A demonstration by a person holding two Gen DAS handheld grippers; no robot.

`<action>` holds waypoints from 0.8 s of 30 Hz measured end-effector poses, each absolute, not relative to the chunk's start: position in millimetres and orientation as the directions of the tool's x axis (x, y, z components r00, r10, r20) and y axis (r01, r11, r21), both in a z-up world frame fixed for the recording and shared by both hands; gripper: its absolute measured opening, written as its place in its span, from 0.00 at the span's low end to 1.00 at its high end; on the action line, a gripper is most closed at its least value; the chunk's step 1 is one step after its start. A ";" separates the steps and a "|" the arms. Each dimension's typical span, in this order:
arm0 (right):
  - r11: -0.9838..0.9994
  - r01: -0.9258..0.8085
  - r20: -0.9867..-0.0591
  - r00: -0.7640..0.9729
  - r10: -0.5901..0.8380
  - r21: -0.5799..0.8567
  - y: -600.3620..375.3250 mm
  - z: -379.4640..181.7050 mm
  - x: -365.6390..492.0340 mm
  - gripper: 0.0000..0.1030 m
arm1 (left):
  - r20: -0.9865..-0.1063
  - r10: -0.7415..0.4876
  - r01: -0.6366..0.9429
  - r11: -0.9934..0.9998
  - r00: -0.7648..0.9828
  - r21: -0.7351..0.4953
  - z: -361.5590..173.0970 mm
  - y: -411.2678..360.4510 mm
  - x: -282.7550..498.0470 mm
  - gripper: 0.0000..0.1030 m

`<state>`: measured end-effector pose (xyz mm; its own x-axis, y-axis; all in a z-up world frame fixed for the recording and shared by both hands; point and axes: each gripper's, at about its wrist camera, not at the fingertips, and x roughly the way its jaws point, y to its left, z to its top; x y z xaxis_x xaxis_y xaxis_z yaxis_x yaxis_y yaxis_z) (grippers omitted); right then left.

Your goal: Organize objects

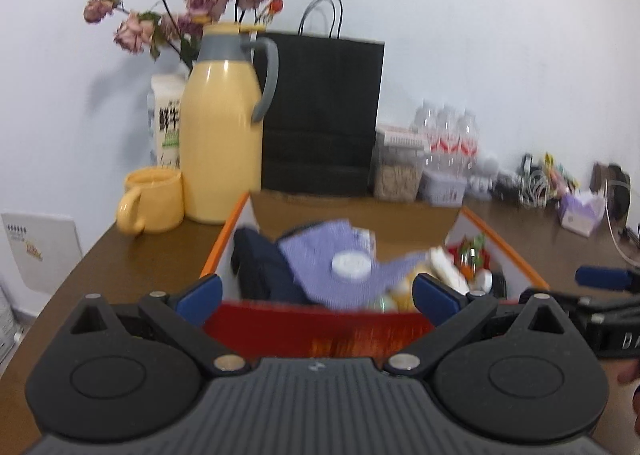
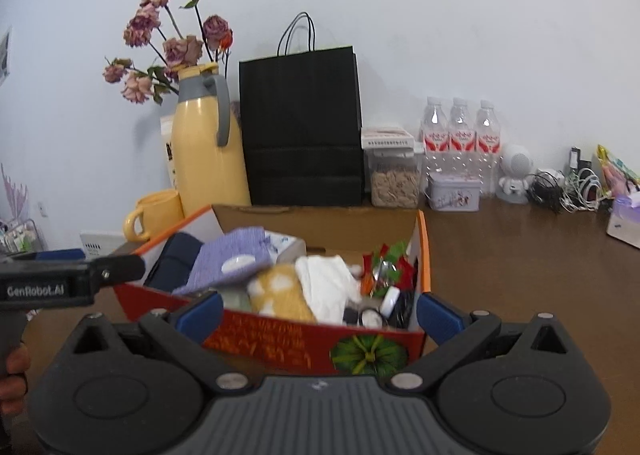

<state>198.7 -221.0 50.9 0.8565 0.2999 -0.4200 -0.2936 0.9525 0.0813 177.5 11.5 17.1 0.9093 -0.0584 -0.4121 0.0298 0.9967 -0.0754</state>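
An open red and orange cardboard box [image 1: 320, 325] [image 2: 280, 339] stands on the brown table, full of mixed items: a purple striped cloth [image 1: 320, 255] [image 2: 236, 255], a dark navy pouch [image 1: 260, 267] [image 2: 176, 259], a yellow dotted cloth [image 2: 280, 295], white cloth [image 2: 328, 287] and red-green wrappers [image 1: 470, 251] [image 2: 384, 263]. My left gripper [image 1: 318, 295] is open and empty, just in front of the box's near wall. My right gripper [image 2: 320, 313] is open and empty, at the box's near wall. Each gripper shows at the edge of the other's view.
Behind the box stand a yellow thermos jug [image 1: 222, 127] [image 2: 208, 143], a yellow mug [image 1: 154, 199] [image 2: 154, 215], a black paper bag [image 1: 320, 115] [image 2: 302, 127], a cereal jar [image 2: 394, 175], water bottles [image 2: 460, 135], a tin [image 2: 454, 189] and tangled cables [image 2: 568, 187].
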 end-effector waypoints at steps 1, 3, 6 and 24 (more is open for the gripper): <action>0.955 -0.285 -0.430 0.855 0.291 0.080 -220.7 51.6 195.4 1.00 | -0.424 -0.053 0.027 0.997 0.904 -0.068 15.9 11.7 173.2 1.00; 0.958 -0.275 -0.449 0.847 0.284 0.085 -220.8 51.2 190.2 1.00 | -0.444 -0.041 0.018 0.998 0.895 -0.057 13.9 12.6 165.0 1.00; 0.958 -0.271 -0.472 0.835 0.282 0.093 -220.0 49.0 183.5 1.00 | -0.478 -0.026 0.002 0.999 0.878 -0.052 10.6 16.1 155.8 1.00; 0.959 -0.263 -0.524 0.805 0.278 0.105 -217.0 40.9 172.3 1.00 | -0.528 -0.022 -0.007 0.999 0.849 -0.053 5.1 12.5 134.5 1.00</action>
